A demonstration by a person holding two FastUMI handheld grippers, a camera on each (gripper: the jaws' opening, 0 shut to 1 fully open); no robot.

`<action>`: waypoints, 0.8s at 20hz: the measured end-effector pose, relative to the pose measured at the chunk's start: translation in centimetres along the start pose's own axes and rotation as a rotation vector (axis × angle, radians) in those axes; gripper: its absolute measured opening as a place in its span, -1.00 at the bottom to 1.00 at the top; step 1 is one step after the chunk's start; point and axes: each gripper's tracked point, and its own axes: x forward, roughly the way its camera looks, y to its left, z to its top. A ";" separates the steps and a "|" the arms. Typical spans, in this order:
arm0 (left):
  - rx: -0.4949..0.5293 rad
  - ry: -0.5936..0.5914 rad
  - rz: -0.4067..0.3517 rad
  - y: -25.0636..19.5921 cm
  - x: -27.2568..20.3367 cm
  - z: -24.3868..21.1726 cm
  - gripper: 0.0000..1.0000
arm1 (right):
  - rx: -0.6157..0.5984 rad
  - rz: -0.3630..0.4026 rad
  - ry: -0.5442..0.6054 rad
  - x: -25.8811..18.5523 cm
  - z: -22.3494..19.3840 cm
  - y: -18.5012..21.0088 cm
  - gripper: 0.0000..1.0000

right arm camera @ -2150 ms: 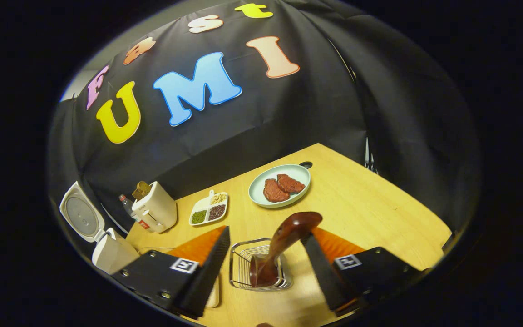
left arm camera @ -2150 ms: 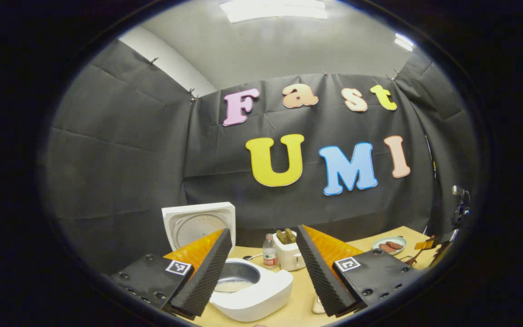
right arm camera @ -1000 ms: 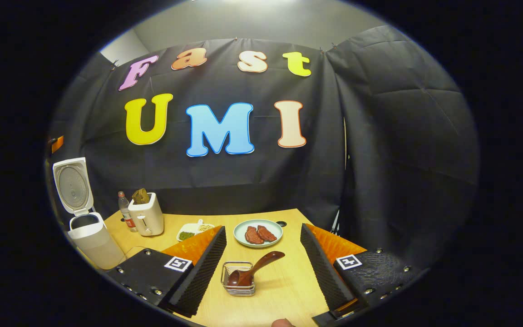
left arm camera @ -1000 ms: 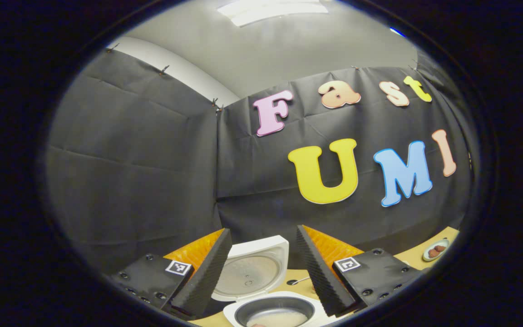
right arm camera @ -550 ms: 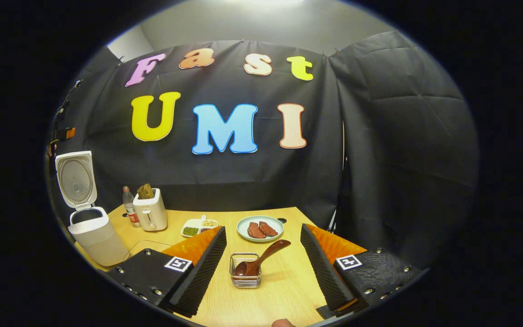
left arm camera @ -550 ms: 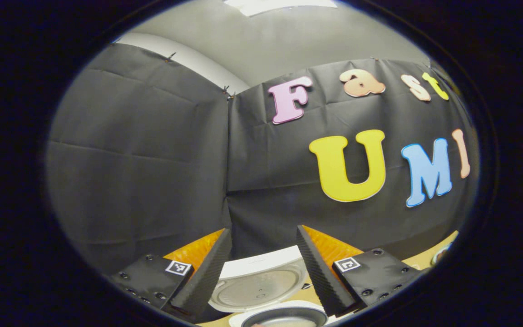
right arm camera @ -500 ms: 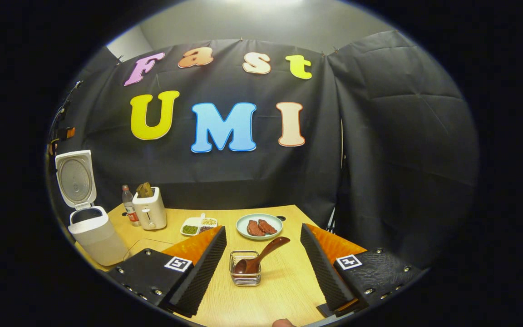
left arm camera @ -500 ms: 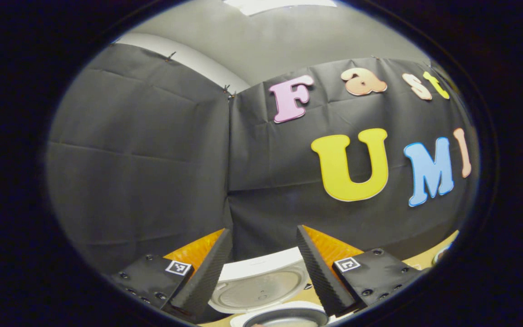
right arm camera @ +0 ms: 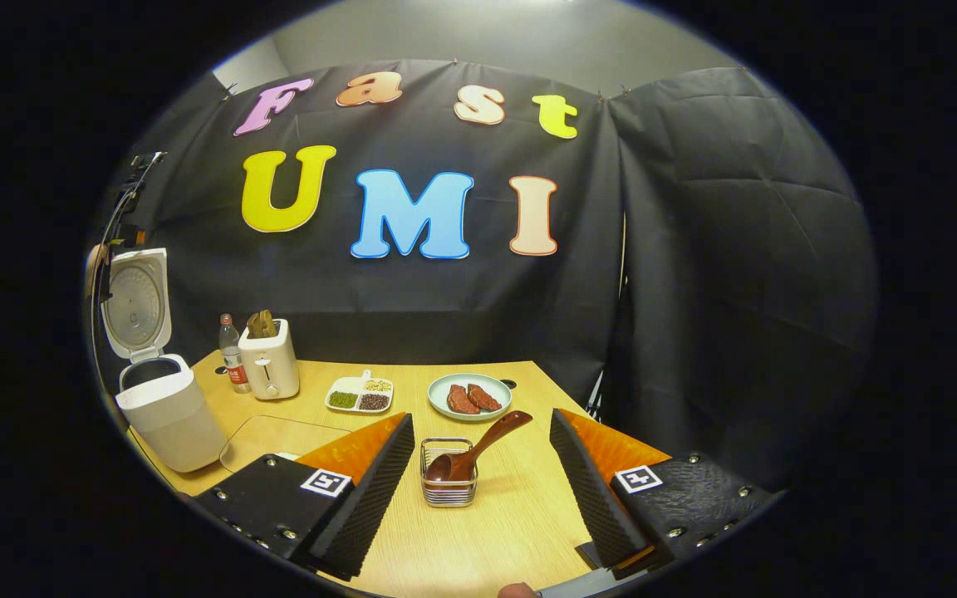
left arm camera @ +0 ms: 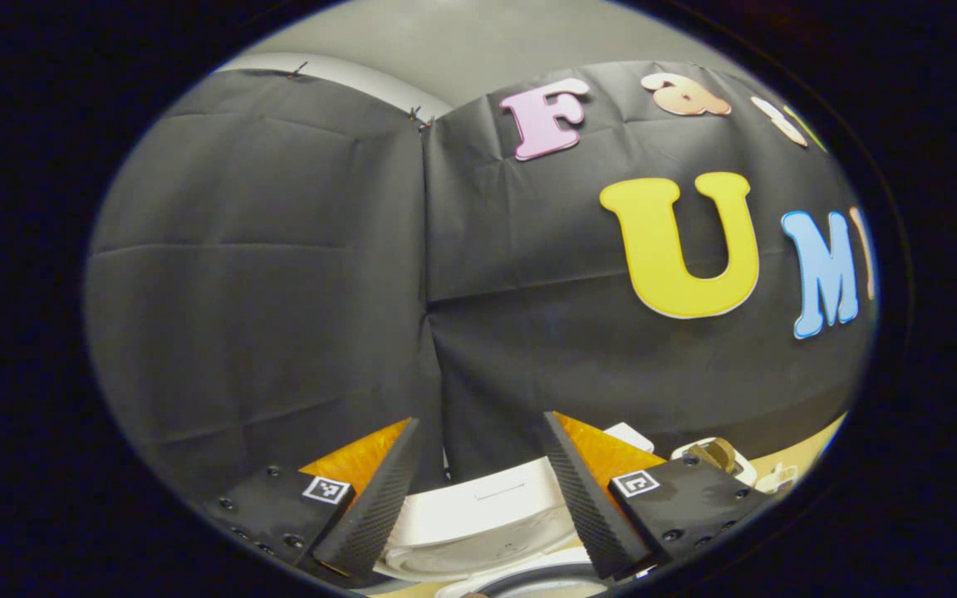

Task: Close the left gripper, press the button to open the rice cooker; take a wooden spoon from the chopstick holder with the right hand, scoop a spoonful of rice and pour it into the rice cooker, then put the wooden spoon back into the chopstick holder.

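Wooden spoon sits bowl-down in the wire chopstick holder, lower centre of the right gripper view, handle leaning up to the right toward the plate of meat. Right gripper jaws released, wide apart, holding nothing; holder sits between them, apart from both fingers, open bench on all sides of it. Rice cooker at left edge of frame near the bench's left edge, lid up. Toaster and bottle just right of it along the back edge; divided dish of beans next, left of the plate. Clear mat lies on the bench lower left, in front of the cooker.

Left gripper view: left gripper jaws also released and empty, aimed mostly at the black wall. Cooker's raised lid shows between the fingers at bottom centre, very close; pot rim barely visible at the bottom edge. Toaster top at lower right.
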 end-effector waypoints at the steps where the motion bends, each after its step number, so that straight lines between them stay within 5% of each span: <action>1: -0.018 0.036 -0.003 0.2 0.1 -0.8 0.97 | -0.007 0.009 0.000 0.0 0.0 0.3 0.99; 5: -0.104 0.052 -0.009 0.4 0.3 -0.8 0.98 | -0.012 0.042 -0.001 0.4 0.1 1.0 0.96; 16: -0.098 0.080 -0.025 -2.2 -4.9 -2.2 0.89 | 0.032 0.097 0.004 1.6 -0.7 -0.8 0.95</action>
